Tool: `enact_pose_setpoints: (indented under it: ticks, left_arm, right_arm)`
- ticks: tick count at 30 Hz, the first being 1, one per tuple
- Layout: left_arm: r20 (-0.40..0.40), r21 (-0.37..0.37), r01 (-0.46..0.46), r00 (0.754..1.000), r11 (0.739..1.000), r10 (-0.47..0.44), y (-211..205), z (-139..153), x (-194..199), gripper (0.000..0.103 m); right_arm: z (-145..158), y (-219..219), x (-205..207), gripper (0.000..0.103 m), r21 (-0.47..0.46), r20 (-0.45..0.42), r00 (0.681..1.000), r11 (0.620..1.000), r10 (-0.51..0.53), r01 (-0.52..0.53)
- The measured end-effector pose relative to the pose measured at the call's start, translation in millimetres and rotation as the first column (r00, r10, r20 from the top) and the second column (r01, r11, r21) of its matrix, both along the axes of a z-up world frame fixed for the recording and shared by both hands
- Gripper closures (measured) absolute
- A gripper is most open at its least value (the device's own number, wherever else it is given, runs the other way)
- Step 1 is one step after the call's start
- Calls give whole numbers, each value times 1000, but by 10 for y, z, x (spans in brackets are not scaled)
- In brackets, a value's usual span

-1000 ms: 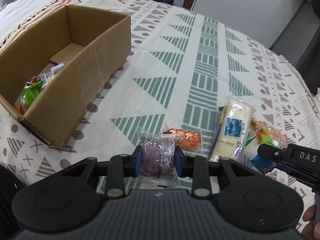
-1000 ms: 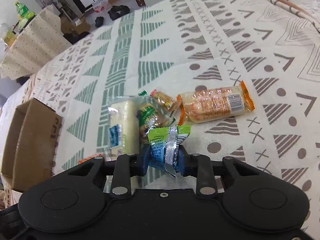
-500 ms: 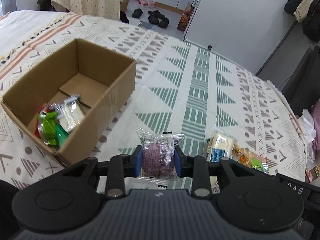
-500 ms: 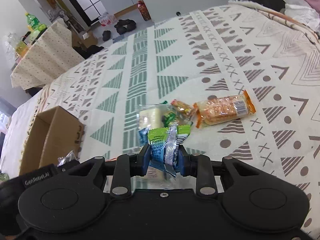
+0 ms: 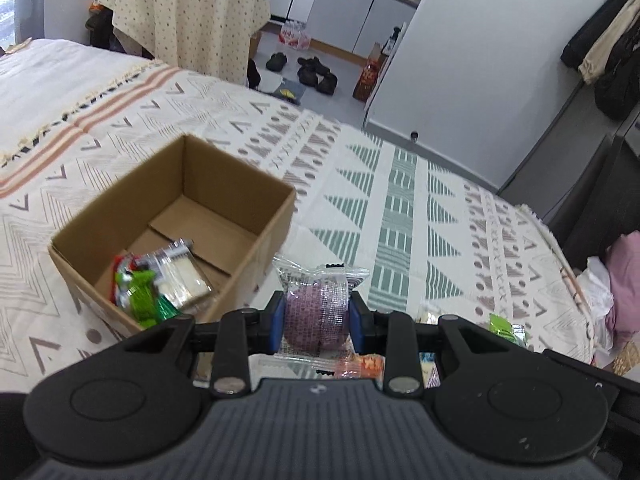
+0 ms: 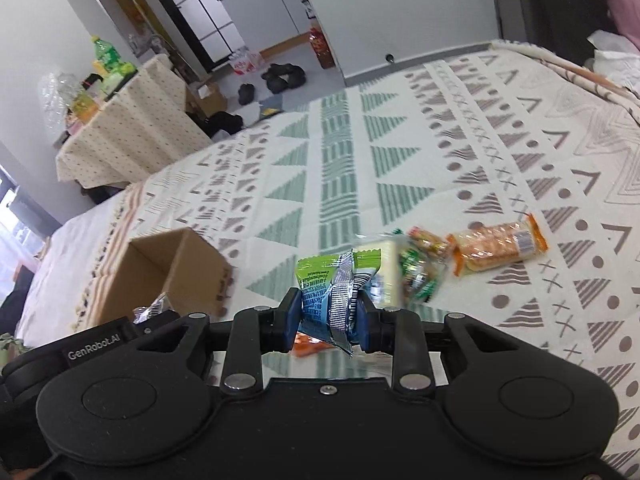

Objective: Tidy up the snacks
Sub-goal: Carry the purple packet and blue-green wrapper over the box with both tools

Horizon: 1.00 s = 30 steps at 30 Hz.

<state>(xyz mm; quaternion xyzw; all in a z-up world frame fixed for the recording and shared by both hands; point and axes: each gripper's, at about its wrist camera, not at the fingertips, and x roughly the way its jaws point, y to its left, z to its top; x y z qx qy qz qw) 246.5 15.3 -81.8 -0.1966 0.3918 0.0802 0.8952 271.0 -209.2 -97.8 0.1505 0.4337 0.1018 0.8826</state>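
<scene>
**Both grippers carry a snack above the patterned bed**

Patterned bedspread (image 5: pixel 400 208), cream with green and brown triangles and stripes, covers the bed that carries everything. Beyond its far edge lie a grey floor, dark shoes (image 5: pixel 316 70) and a small table under a dotted cloth (image 5: pixel 188 12).

On the left side of the bed stands an open cardboard box (image 5: pixel 256 236). Several packets lie in its near corner, among them a bright green one (image 5: pixel 140 286) and a clear one holding something pale (image 5: pixel 182 276).

The left gripper (image 5: pixel 318 316) has its blue fingers (image 5: pixel 276 320) clenched on a clear-wrapped purple snack (image 5: pixel 316 312), one pad against each side. Seen from the left wrist, this snack hangs just right of the box's near wall and above the bedspread.

The right gripper (image 6: pixel 329 316) is likewise closed, grasping a green and blue packet (image 6: pixel 320 284) with a silver seam down its middle. In the right wrist view the cardboard box (image 6: pixel 160 272) sits to the left, and the black body of the left gripper (image 6: pixel 96 350) shows at the lower left.

Further snacks rest on the bedspread to the right of the held packet: a pale bar in clear wrap (image 6: pixel 386 264), a blurred green and orange packet (image 6: pixel 420 276), and a crackers pack with orange ends (image 6: pixel 496 246) lying apart from that cluster. An orange wrapper (image 6: pixel 306 348) peeks out below the right fingers.
</scene>
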Motion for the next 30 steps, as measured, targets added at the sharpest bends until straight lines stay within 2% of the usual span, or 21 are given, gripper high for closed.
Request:
enact_pose_setpoints:
  ticks: [15, 30]
  left_arm:
    - [73, 3, -58, 996, 998, 57, 679, 345, -120, 72]
    - [57, -20, -91, 994, 996, 92, 1311, 255, -53, 72]
  right_arm:
    - [366, 653, -22, 75, 20, 102, 992, 997, 72, -75]
    - [485, 1337, 84, 75, 14, 141, 976, 986, 164, -168]
